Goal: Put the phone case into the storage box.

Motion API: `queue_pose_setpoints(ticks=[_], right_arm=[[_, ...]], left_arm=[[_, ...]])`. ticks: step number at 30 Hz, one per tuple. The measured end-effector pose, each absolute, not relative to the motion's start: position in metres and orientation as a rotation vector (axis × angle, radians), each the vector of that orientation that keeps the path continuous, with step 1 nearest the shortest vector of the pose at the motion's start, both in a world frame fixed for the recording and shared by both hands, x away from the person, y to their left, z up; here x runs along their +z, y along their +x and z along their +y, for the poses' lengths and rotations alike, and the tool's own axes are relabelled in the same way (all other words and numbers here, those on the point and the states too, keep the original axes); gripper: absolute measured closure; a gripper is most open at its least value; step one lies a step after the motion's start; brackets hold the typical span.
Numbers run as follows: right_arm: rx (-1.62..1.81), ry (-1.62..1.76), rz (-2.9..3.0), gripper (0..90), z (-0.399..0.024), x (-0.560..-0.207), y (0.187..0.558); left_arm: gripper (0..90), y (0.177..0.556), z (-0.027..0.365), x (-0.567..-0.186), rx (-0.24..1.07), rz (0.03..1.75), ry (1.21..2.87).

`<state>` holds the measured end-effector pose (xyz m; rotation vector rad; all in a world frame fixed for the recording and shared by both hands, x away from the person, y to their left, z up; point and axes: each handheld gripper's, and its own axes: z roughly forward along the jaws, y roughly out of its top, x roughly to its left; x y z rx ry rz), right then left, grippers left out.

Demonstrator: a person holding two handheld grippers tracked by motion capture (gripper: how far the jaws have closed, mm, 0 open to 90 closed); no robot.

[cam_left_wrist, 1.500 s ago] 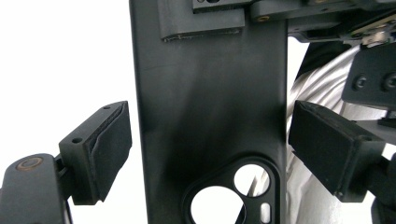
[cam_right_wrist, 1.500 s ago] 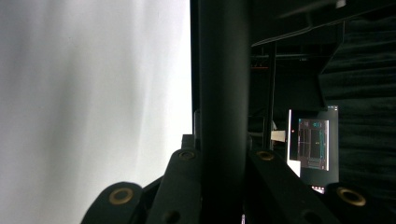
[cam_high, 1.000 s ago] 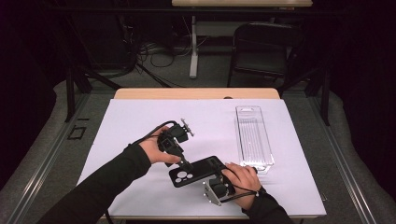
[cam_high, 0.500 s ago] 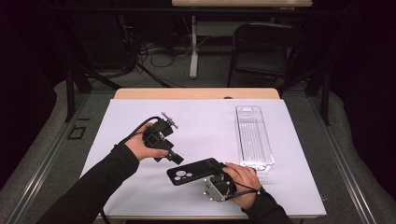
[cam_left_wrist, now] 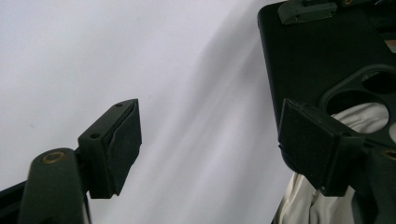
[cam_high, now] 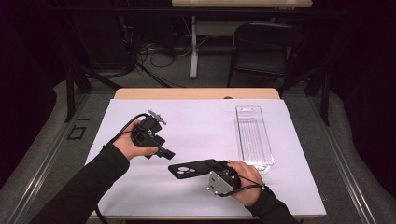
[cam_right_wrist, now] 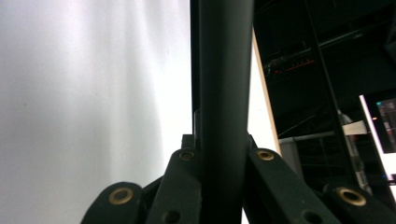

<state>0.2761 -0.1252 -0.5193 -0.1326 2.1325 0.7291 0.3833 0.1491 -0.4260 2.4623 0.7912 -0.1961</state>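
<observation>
The right claw (cam_high: 212, 169) pinches one end of the black phone case (cam_high: 194, 168), holding it low over the white counter (cam_high: 205, 126). The left claw (cam_high: 167, 153) is spread with nothing between its pads; its jaws have just been closing a little. It hangs just beside the case. A clear tray (cam_high: 254, 137) lies nearby.

Black phone case (cam_high: 192, 167) (camera cutout facing up, holes open), lying flat just above the white table (cam_high: 205, 126) near its front edge, one end clamped in the right gripper (cam_high: 218, 168).
</observation>
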Motion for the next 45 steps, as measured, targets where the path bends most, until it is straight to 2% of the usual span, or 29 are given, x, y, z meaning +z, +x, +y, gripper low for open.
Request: queue_pose_setpoints(ticks=[31,45], right_arm=[[0.945,0.043,2.292,87.9,-0.142,-0.504,0.297],[1.059,0.098,2.310,87.9,-0.146,-0.501,0.302]], left_arm=[[25.2,0.373,0.166,-0.418,-0.126,0.711,2.408],[28.8,0.361,0.161,-0.417,-0.067,0.555,2.397]])
